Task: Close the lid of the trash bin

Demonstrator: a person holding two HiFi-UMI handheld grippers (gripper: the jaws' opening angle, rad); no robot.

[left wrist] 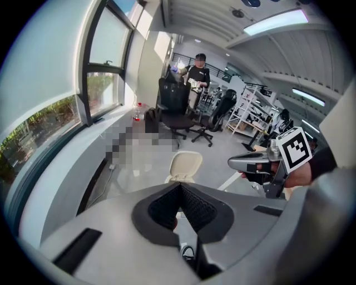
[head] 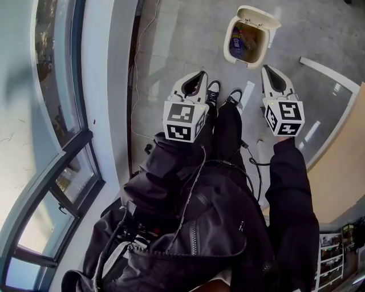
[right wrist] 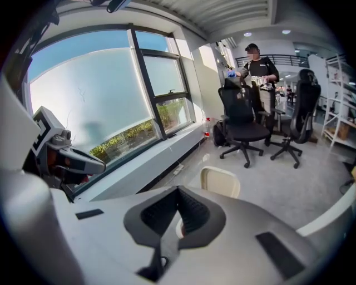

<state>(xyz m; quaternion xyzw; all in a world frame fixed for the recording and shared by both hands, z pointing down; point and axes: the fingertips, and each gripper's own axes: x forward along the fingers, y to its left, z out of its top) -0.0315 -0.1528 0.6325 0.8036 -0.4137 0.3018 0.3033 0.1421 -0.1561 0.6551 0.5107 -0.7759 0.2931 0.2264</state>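
Left gripper (head: 200, 76) and right gripper (head: 267, 69) each pressed together on nothing, aimed down at floor (head: 182, 34) short of trash bin (head: 230, 50).
Window wall (head: 34, 114) along far left; black-and-white square markers on left cube (head: 183, 121) and right cube (head: 283, 118); shoes (head: 222, 94) between the tools; bin just beyond, lid (head: 261, 16) tipped up and open, blue item (head: 236, 41) inside, print too small to read; bare grey floor round bin; white strip (head: 331, 74) and wood-toned edge (head: 348, 171) at right.
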